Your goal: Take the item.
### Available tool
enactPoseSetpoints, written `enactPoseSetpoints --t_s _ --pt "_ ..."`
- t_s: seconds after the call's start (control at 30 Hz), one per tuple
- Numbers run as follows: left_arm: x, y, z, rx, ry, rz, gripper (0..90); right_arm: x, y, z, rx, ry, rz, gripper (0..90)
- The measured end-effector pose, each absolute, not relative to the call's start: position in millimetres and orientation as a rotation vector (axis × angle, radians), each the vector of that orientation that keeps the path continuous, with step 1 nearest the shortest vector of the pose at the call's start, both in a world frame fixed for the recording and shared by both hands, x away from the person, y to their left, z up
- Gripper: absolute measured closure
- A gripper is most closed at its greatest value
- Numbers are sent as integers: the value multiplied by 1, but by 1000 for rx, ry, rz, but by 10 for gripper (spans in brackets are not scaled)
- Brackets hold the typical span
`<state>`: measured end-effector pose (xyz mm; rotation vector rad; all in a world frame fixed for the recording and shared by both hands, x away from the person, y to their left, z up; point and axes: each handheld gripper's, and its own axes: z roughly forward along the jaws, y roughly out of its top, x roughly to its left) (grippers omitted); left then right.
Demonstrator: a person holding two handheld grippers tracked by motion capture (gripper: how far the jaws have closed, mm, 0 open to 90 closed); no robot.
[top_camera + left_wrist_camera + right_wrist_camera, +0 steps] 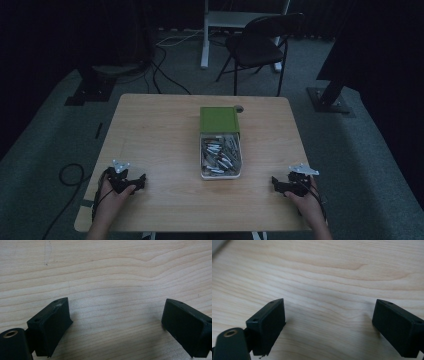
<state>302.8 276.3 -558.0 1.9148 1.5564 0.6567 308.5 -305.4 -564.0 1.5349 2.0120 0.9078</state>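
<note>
High view: two hand-held grippers rest near the worktop's (150, 130) front edge, the left gripper (141, 181) and right gripper (275, 182) both with fingers spread apart and nothing held. Well ahead between them sits a green-lidded box (220, 142) of what appear to be small metal parts.

Dim, murky high view; brighter, softly lit gripper views with blurred near jaws.

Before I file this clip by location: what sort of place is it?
Probably a recording studio or lab: dark curtains around, cables across grey carpet, a folding chair, and one wooden table holding a box.
</note>
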Motion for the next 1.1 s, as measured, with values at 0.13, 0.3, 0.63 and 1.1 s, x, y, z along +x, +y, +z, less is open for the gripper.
enactPoseSetpoints --t_s 0.13,0.3,0.63,1.1 --pt "303 276 -558 1915 1557 657 90 306 -305 -562 1562 1991 897 109" --pt "303 276 -558 1913 1561 659 89 306 -301 -553 1570 1960 899 130" --pt "302 274 -558 1899 1578 664 89 306 -284 -532 1533 1958 929 131" --pt "301 273 -558 1898 1585 667 89 314 -261 -502 1459 1959 1027 134"
